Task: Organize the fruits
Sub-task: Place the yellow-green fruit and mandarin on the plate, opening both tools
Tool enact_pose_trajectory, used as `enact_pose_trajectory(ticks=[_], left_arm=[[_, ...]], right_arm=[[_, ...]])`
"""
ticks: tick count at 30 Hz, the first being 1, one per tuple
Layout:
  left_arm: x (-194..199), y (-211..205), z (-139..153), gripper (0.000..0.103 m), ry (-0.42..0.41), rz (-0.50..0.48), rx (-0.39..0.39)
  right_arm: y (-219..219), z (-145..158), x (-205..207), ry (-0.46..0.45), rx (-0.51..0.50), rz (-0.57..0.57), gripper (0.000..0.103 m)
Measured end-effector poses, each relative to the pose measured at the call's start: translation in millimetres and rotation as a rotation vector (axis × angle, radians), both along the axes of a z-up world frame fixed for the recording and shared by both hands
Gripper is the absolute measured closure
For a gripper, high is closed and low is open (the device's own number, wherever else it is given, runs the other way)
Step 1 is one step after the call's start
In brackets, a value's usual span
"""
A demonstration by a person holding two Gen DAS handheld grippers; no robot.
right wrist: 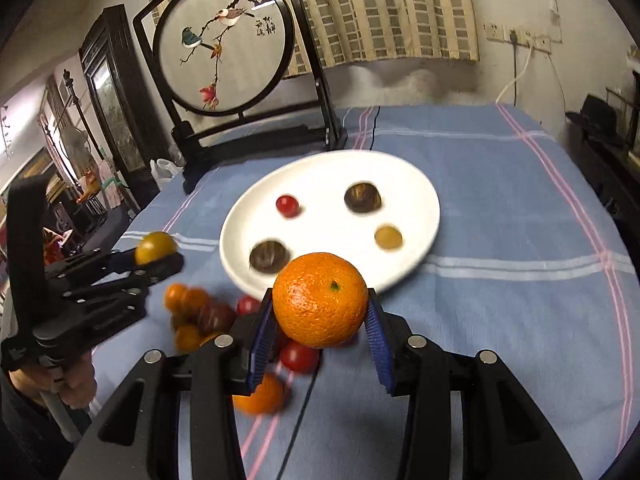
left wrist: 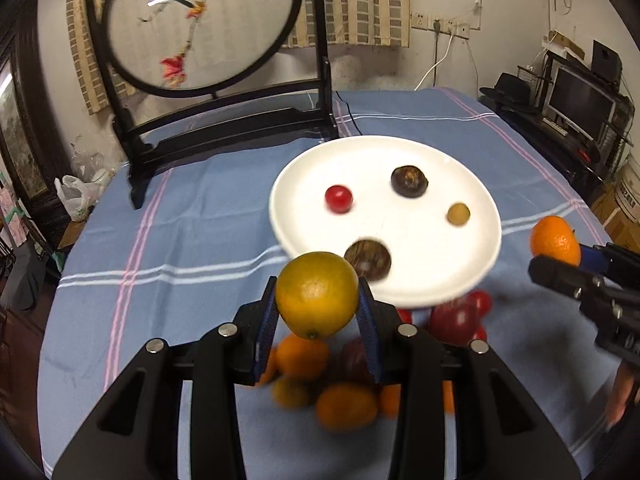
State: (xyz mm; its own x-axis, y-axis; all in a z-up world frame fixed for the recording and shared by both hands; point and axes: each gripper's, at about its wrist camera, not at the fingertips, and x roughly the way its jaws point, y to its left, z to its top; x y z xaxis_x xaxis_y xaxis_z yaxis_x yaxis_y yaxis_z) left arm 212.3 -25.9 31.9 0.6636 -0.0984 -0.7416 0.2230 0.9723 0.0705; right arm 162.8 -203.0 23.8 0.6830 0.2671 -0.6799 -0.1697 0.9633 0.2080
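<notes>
The left claw [left wrist: 318,312] is clamped on a yellow-green citrus [left wrist: 317,294], tilted downward above the tabletop [left wrist: 200,208]. The right claw [right wrist: 320,320] grips an orange mandarin [right wrist: 320,299] likewise. A hand [right wrist: 76,384] grasps the left handle.

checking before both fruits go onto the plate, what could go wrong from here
1. The left tool grips the yellow-green citrus near its widest part; being round, it might slip out and roll.
2. The white plate already holds a cherry tomato, two dark brown fruits and a small tan fruit; a careless drop could knock them.
3. The right tool with its orange mandarin heads for the same plate, so the tools could collide.
</notes>
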Motion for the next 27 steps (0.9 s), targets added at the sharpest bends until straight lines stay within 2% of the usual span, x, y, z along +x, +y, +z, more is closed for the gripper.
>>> enact_pose_trajectory(ticks=[4, 13, 14, 16, 20, 22, 25, 27], left_arm=[[27.7, -18.2, -6.2, 0.066, 0.017, 0.002, 0.025], [82.9, -34.7, -23.4, 0.066, 0.074, 0.015, 0.013], [87.3, -35.3, -27.1, 0.063, 0.088, 0.014, 0.006], [91.8, -35.7, -33.4, 0.036, 0.104, 0.023, -0.016], [88.1, -33.3, -31.6, 0.031, 0.073, 0.031, -0.022], [83.1, -28.7, -27.9, 0.023, 0.068, 0.048, -0.041], [70.2, -20.7, -20.5, 0.018, 0.045, 0.062, -0.066], [58.6, -16.3, -16.7, 0.016, 0.028, 0.068, -0.06]], right_arm=[[7.1, -9.3, 28.2, 0.021, -0.005, -0.005, 0.059], [8.5, -36.5, 77.4, 0.109, -0.022, -0.006, 0.058], [8.6, -39.2, 79.5, 0.113, -0.021, -0.004, 0.058], [8.4, -44.6, 82.3, 0.122, -0.016, 0.001, 0.056], [1.0, -43.9, 79.9, 0.107, 0.01, -0.013, 0.044], [-3.0, -40.5, 77.6, 0.101, 0.026, -0.014, 0.042], [-4.7, -33.4, 67.9, 0.079, 0.03, -0.01, 0.036], [-4.2, -30.2, 59.2, 0.067, 0.017, -0.009, 0.035]])
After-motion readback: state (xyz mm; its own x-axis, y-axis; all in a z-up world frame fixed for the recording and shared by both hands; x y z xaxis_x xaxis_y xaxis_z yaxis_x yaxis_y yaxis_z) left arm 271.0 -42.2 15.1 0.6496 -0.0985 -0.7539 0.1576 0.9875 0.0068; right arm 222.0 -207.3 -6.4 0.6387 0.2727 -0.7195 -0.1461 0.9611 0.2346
